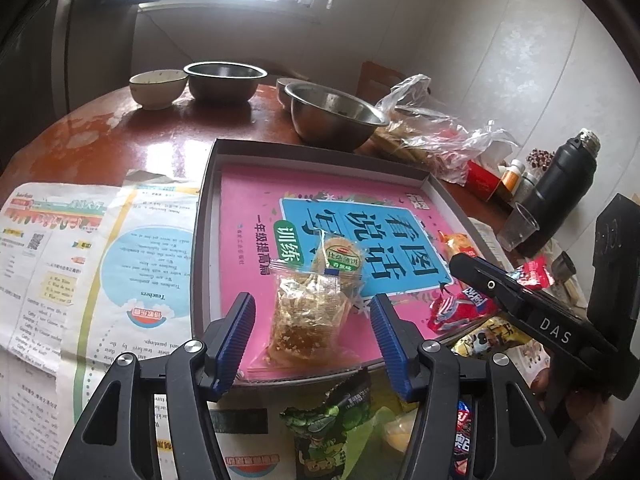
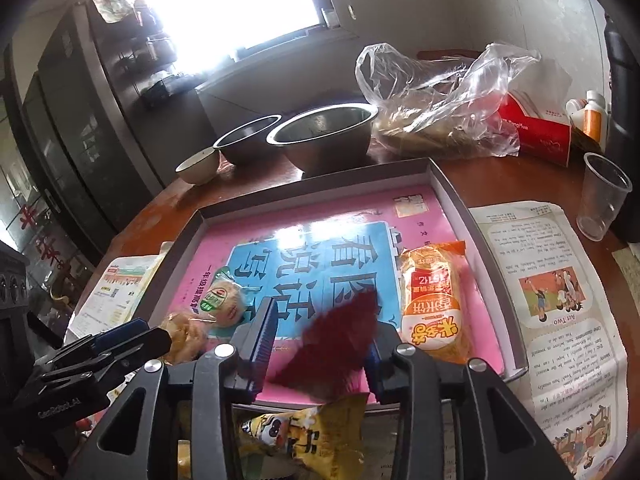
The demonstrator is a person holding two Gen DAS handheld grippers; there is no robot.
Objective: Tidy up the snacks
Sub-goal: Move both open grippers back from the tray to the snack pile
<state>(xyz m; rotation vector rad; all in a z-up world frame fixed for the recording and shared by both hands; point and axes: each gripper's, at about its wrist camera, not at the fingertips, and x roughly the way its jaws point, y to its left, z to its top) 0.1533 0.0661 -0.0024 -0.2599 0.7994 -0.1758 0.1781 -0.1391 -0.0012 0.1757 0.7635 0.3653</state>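
red table (image 1: 160, 128); clear snack pack (image 1: 306, 312) untouched btwn open left gripper (image 1: 312, 316) pads

Table (image 1: 160, 136) was a reddish round one, pretty worn. Two steel bowls (image 1: 225, 80) and a small ceramic bowl (image 1: 158, 87) sat at the back, a crumpled clear plastic bag (image 2: 440, 100) beside them. Black flask (image 1: 560, 188), empty plastic cup (image 2: 604, 196), and newspaper sheets (image 1: 80, 248) spread underneath.
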